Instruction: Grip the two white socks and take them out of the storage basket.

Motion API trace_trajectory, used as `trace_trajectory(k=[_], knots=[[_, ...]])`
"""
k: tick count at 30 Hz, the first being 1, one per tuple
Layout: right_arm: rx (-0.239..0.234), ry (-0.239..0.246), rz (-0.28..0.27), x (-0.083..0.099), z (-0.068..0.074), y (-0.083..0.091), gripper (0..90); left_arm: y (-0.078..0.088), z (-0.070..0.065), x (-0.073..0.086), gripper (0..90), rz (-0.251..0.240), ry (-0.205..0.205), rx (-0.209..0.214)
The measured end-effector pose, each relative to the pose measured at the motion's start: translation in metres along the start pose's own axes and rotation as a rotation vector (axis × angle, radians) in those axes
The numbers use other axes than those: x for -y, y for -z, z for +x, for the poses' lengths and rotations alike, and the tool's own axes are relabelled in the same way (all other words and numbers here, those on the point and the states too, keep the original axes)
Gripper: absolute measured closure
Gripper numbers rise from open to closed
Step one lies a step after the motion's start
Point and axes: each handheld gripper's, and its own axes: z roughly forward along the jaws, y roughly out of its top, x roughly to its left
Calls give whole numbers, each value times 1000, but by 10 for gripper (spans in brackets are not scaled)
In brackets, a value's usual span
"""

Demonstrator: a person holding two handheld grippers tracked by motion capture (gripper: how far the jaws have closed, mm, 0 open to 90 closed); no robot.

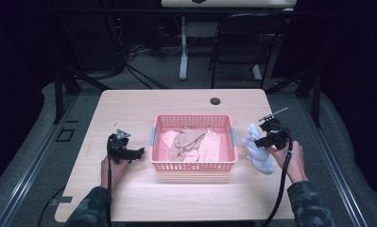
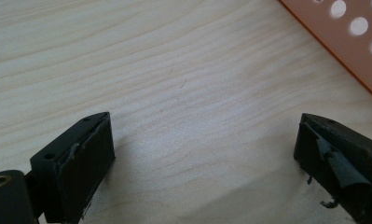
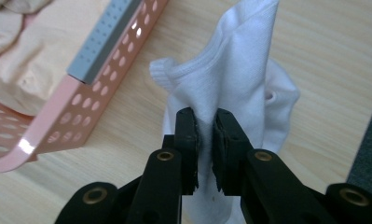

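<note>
A white sock (image 1: 258,150) hangs crumpled to the right of the pink basket (image 1: 193,165), its lower end on the table. My right gripper (image 1: 256,143) is shut on it. In the right gripper view the two jaws pinch a fold of the white sock (image 3: 239,79) between the pads, and the gripper (image 3: 205,127) sits just right of the pink basket's rim (image 3: 86,98) with its grey handle (image 3: 102,39). My left gripper (image 1: 138,152) rests low over the table left of the basket. Its jaws stand wide open with only bare wood between them (image 2: 204,140).
Several beige socks (image 1: 188,142) lie inside the basket. A small dark round hole (image 1: 215,100) sits near the table's far edge. A black chair (image 1: 243,42) and table legs stand beyond the table. The table's right edge and grey floor lie close to the right hand.
</note>
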Motion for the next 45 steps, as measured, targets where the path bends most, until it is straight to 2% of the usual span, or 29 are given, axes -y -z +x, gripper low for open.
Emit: trace_trajectory(k=[1, 4, 5, 6, 8, 10, 17, 18, 21, 25, 28, 29, 31, 33, 36, 38, 40, 43, 45], knots=[[-4, 7, 24, 1, -1, -5, 810, 0, 0, 0, 47, 1, 1, 0], [-7, -4, 50, 4, -1, -20, 808, 0, 0, 0, 47, 0, 0, 0], [-27, -7, 69, 5, -2, -24, 805, 0, 0, 0, 47, 0, 0, 0], [-32, -17, 63, 7, -2, -28, 805, 0, 0, 0, 47, 0, 0, 0], [-28, -8, 81, 8, -2, -35, 802, 0, 0, 0, 47, 0, 0, 0], [-63, -20, 108, 11, -4, -44, 797, 0, 0, 0, 47, 0, -1, 0], [-91, -31, 107, 15, -10, -52, 793, 0, 0, 0, 47, 0, 0, 0], [-96, -51, 87, 17, -9, -54, 793, 0, 0, 0, 47, 0, 0, -1], [-110, -58, 86, 19, -13, -55, 793, 0, 0, 0, 47, 0, 0, 0], [-102, -49, 92, 18, -11, -55, 781, 0, 0, 0, 47, 0, -1, 0], [-57, -35, 108, 15, -8, -51, 584, 0, 0, 0, 47, 0, -1, -1], [-61, -30, 114, 14, -8, -49, 554, 0, 0, 0, 47, 0, -1, -1], [-63, -25, 96, 14, -9, -45, 469, 0, 0, 0, 47, 0, -1, -1], [-59, -39, 72, 14, -10, -41, 372, 0, 0, 0, 47, 0, -1, -1], [-47, -41, 45, 13, -10, -30, 181, 0, 0, 0, 47, 0, -1, -1], [-39, -46, 22, 13, -9, -23, 137, 0, 0, 0, 47, 0, 0, -1], [-57, -34, 12, 13, -7, -18, 109, 0, 0, 0, 47, 0, -1, -1], [-54, -12, 0, 13, -3, -9, 53, 0, 0, 0, 47, 0, -1, -1], [-34, -12, -19, 15, 0, -4, 0, 0, 0, 0, 47, 0, -1, -1]])
